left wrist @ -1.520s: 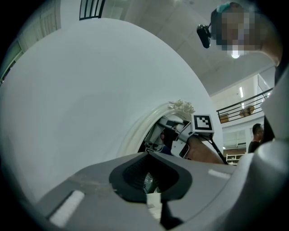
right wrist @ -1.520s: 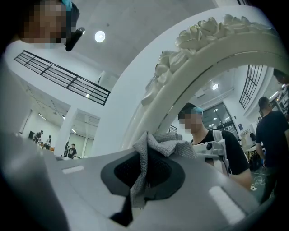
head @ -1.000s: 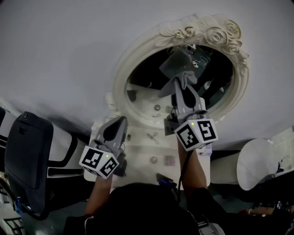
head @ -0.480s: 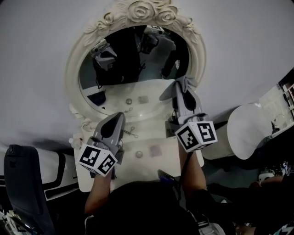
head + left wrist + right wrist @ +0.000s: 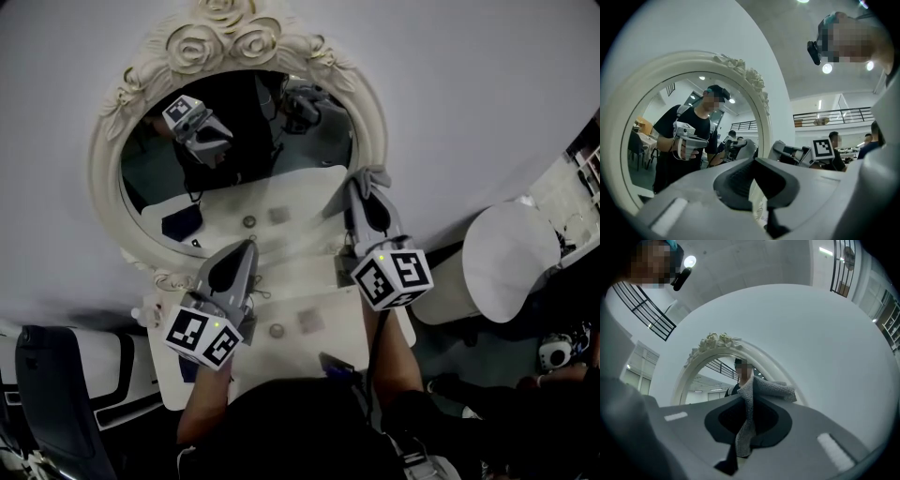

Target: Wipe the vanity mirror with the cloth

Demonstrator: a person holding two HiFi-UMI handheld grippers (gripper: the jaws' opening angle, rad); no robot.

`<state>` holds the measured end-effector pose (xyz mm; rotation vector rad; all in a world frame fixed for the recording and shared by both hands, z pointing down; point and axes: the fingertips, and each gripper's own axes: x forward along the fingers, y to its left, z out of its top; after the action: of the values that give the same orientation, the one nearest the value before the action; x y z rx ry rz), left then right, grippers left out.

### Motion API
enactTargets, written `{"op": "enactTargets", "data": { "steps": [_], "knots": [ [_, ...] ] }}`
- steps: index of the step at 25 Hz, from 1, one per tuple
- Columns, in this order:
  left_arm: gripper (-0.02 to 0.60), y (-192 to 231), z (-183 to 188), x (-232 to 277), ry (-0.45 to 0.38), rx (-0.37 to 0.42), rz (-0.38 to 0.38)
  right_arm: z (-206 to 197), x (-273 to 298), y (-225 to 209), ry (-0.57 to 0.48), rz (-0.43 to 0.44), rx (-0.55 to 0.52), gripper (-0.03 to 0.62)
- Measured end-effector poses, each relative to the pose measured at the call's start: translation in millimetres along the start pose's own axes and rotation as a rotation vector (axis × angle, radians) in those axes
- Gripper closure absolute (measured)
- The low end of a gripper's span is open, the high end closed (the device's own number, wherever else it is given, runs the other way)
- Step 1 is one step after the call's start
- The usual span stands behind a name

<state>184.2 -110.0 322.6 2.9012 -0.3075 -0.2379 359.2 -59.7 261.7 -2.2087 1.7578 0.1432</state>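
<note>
Our right gripper (image 5: pixel 364 187) pinches the grey cloth (image 5: pixel 746 414) at the lower right edge of the vanity mirror (image 5: pixel 239 159), our left gripper (image 5: pixel 246 247) pressed together and empty, and we judge that so thin a pinch may drop the cloth under rubbing.

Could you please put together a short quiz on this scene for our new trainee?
1. True or false: the left tool holds the cloth.
2. In the head view, the right tool is nearest which part of the mirror frame? A top, B lower right, C lower left.
3. Fill in: the left tool's jaws are ___.
Key: 1 false, the right tool holds it; 2 B; 3 together.
</note>
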Motion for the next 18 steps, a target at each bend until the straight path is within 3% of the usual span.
{"op": "enactTargets", "data": {
  "steps": [9,18],
  "knots": [
    [0.584,24,1,21,0.003,0.020,0.060,-19,41,-28,0.021,0.026,0.014,0.577],
    [0.584,49,-1,17,-0.005,0.007,0.119,-25,60,-25,0.024,0.048,-0.003,0.576]
  ]
}}
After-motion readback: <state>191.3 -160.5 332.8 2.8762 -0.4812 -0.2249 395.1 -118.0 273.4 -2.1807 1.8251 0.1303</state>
